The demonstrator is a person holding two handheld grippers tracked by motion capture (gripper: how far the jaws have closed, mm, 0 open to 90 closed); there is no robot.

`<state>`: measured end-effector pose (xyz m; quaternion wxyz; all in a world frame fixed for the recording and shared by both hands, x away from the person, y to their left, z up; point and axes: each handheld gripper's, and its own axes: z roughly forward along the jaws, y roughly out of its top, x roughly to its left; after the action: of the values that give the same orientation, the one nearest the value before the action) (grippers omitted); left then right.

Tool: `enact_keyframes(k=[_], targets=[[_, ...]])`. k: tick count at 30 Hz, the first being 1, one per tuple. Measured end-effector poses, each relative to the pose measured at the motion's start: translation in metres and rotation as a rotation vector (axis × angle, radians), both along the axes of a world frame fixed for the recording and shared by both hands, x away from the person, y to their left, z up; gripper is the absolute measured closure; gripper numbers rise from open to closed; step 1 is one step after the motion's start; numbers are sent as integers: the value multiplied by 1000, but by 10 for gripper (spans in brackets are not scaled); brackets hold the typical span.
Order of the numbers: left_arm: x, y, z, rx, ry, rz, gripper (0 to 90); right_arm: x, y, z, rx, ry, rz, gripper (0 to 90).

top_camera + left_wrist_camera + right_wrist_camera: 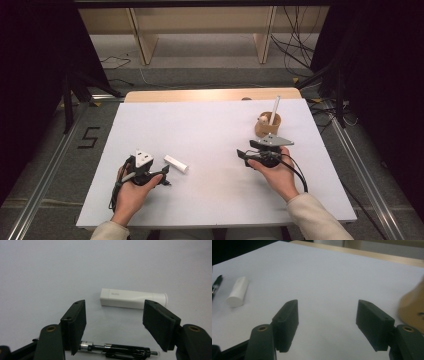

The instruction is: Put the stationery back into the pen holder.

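A black pen with a clear barrel (117, 351) lies on the white table sheet (210, 130) between the left gripper's (114, 325) wide-spread jaws, untouched by either pad. Just beyond it lies a white rectangular plastic case with a rounded end (133, 298). The right gripper (327, 323) stands wide and empty over bare sheet, near a tan wooden cup (267, 125) that holds a white stick (274, 110)

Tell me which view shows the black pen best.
The left gripper view: the black pen lies sharp and close on the table, between and under the open jaws. The right gripper view catches just its tip at the left edge. In the high view it is hard to make out.
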<state>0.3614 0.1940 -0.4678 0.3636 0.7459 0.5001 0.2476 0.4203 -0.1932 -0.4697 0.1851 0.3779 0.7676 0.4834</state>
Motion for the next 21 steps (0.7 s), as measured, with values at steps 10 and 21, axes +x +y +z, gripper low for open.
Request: enact_keyframes(k=[10,21], targets=[[3,3,-3,-12,3,15,353,-10,51,-10,-12,11,138,347],[3,1,-2,-17,-1,12,353,-15,115,-21,-63,16,262,350]])
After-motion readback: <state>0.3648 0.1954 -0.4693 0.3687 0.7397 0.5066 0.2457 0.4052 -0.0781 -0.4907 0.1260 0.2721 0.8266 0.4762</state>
